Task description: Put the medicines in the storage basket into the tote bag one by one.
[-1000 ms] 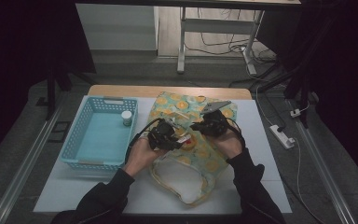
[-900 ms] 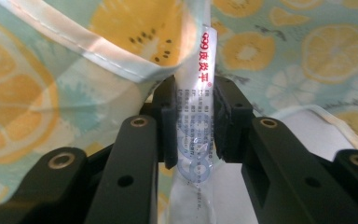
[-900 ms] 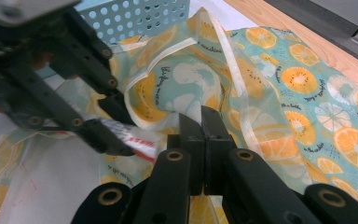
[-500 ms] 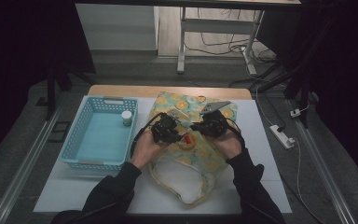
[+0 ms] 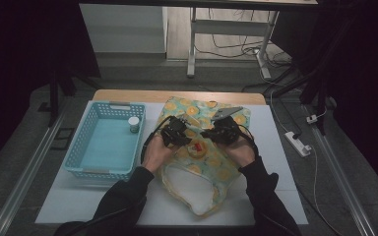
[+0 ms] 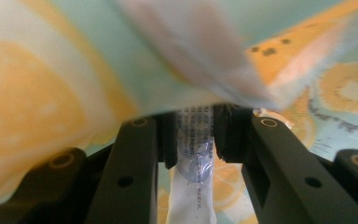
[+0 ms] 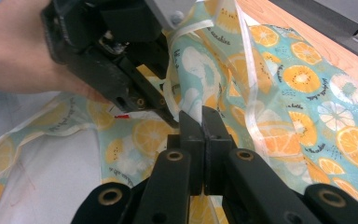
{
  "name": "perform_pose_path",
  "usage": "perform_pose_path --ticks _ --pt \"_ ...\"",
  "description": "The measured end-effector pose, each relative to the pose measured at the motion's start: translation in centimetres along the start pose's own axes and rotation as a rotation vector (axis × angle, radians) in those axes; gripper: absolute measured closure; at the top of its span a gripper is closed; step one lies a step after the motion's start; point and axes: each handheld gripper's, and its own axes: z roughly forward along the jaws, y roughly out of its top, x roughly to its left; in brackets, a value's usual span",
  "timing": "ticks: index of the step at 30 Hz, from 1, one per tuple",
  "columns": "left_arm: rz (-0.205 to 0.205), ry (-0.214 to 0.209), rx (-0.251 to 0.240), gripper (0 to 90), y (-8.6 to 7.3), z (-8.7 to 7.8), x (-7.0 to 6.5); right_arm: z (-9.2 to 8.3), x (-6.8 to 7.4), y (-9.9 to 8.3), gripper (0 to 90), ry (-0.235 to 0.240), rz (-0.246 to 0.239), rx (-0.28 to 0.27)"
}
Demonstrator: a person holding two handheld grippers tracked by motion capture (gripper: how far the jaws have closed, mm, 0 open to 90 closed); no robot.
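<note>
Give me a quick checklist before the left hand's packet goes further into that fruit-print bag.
1. Left gripper holds the thin white printed packet between its fingers: ok.
2. Right gripper shut on the white-trimmed edge of the orange-print fabric bag: ok, fingers closed with the cloth between them.
3. Bag mouth held open in front of the packet: cannot tell, blurred cloth hangs across the left gripper view.
4. Grippers clear of each other: ok, close but apart in the high view.
5. Blue plastic basket with the small white jar out of the way: ok, off to the left.
</note>
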Motion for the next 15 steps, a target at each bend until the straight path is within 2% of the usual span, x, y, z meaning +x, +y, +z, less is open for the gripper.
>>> perform_pose_path --ticks 3,9,15 --pt "-0.014 0.001 -0.003 72.2 -0.09 0.31 0.26 0.11 0.01 -0.02 89.3 0.001 -0.001 0.004" --pt "-0.014 -0.004 -0.008 70.9 -0.18 0.63 0.42 0.29 0.02 -0.08 89.3 0.002 -0.003 0.010" --pt "-0.001 -0.013 -0.029 58.1 -0.07 -0.09 0.06 0.21 -0.08 -0.13 89.3 0.002 0.001 0.006"
